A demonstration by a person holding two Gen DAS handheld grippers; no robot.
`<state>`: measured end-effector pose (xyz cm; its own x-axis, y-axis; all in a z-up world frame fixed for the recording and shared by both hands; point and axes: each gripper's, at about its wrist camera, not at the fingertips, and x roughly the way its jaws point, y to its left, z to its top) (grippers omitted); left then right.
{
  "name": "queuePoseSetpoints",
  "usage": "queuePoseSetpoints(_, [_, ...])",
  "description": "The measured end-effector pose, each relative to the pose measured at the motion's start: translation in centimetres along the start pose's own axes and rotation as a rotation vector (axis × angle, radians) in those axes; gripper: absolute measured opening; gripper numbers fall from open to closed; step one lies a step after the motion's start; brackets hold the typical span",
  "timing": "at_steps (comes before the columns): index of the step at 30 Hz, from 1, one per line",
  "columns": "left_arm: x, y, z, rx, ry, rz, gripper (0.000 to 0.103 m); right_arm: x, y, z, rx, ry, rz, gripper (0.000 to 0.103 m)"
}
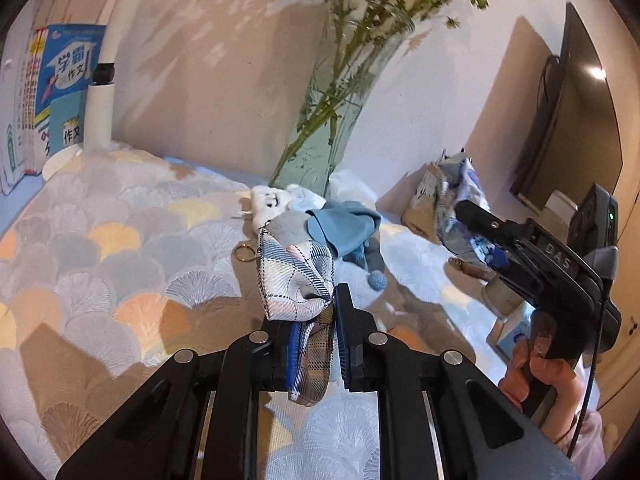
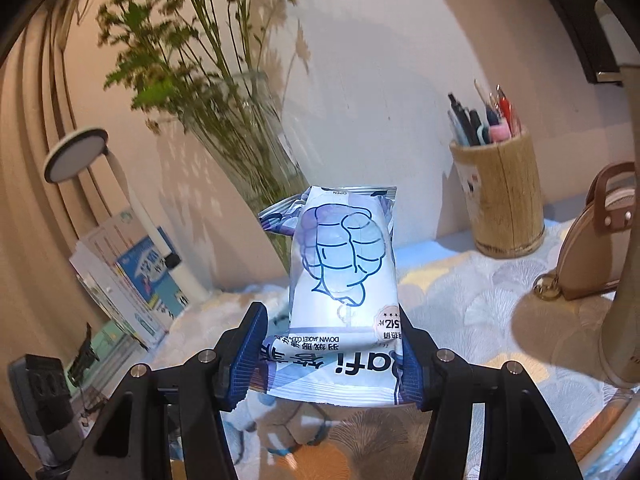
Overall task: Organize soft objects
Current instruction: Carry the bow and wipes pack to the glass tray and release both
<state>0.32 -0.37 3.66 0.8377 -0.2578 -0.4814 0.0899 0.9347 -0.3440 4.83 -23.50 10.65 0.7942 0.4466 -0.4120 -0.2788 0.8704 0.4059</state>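
L gripper (image 1: 312,344) is pinched shut on a plaid cloth (image 1: 298,276) w/ plush toy (image 1: 276,208) hanging beyond its tips, long axis running straight ahead toward the vase (image 1: 340,120). R gripper (image 2: 328,360), jaws half-closed, clamps a wipes pack (image 2: 344,264), standing upright, "OPEN" end away from fingers. Step looks like mid-carry; next move prob needs a drop spot near the other soft items, then release.

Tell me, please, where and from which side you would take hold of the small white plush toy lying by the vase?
Probably grip the plush toy across its white head, coming from above with fingers either side. The head is the free, rounded part; its grey body lies partly under blue cloth, and the glass vase stands close behind, blocking the far side.
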Motion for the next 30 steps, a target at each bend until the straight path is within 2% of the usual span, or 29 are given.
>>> queuePoseSetpoints(5, [-0.2,0.3,0.9,-0.038,-0.03,-0.02,0.013,-2.2,1.0,1.1,-0.01,-0.062,0.019,0.059])
queuePoseSetpoints(9, [-0.7,-1.4,2.9,-0.047,-0.045,-0.059,0.013,-6.6,2.6,2.4,-0.024,-0.186,0.038,0.059])
queuePoseSetpoints(12, [-1.0,-4.5,5.1,-0.016,-0.073,-0.1,0.013,-9.0,3.4,3.7,-0.034,-0.237,0.012,0.059])
queuePoseSetpoints(20, [-1.7,-14.3,9.2,0.068,-0.127,-0.276,0.013,-15.1,1.6,7.7,-0.006,-0.268,-0.048,0.059])
queuePoseSetpoints(26, [-2.2,-21.5,8.9,0.11,-0.12,-0.422,0.013,-21.5,-1.9,10.1,0.027,-0.293,-0.12,0.059])
queuePoseSetpoints(30, [-1.6,-26.3,6.9,0.152,-0.071,-0.505,0.013,-25.1,-5.3,10.5,0.03,-0.271,-0.229,0.059])
